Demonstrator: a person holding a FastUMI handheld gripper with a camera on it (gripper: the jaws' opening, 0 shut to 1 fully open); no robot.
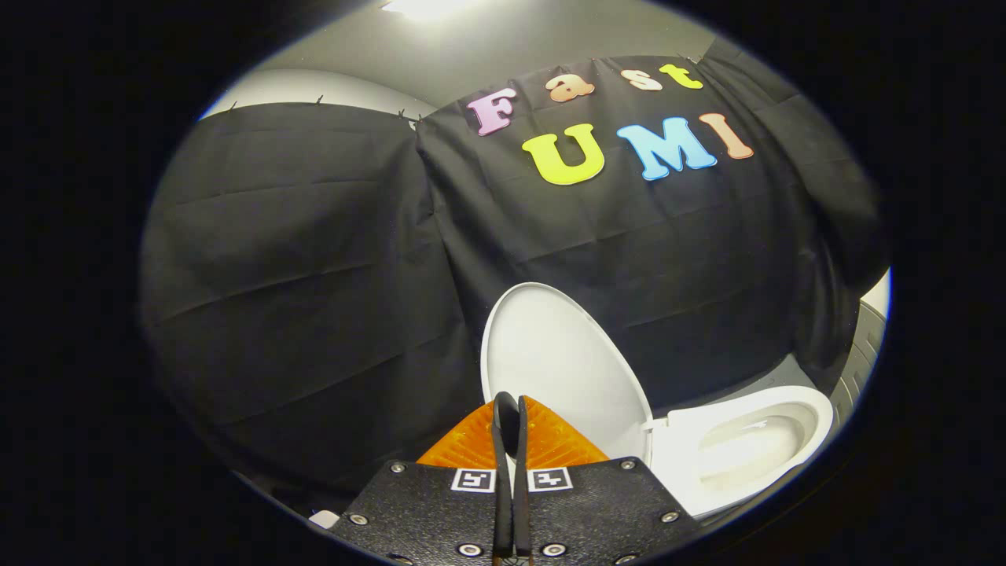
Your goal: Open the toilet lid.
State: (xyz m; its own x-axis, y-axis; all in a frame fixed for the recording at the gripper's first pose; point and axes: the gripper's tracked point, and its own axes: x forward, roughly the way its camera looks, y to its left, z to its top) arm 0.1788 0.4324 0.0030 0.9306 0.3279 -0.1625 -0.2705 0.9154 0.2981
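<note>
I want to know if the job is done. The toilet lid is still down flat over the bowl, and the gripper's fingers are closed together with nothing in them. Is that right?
Not quite. The gripper view shows the toilet lid standing up, with the bowl open beside it. The rest is right: the gripper has its fingers closed together with nothing in them, just in front of the lid.

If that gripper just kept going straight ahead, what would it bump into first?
Most likely the raised toilet lid, standing upright just beyond the closed gripper. Depth is hard to judge; the black cloth wall hangs behind it.
</note>
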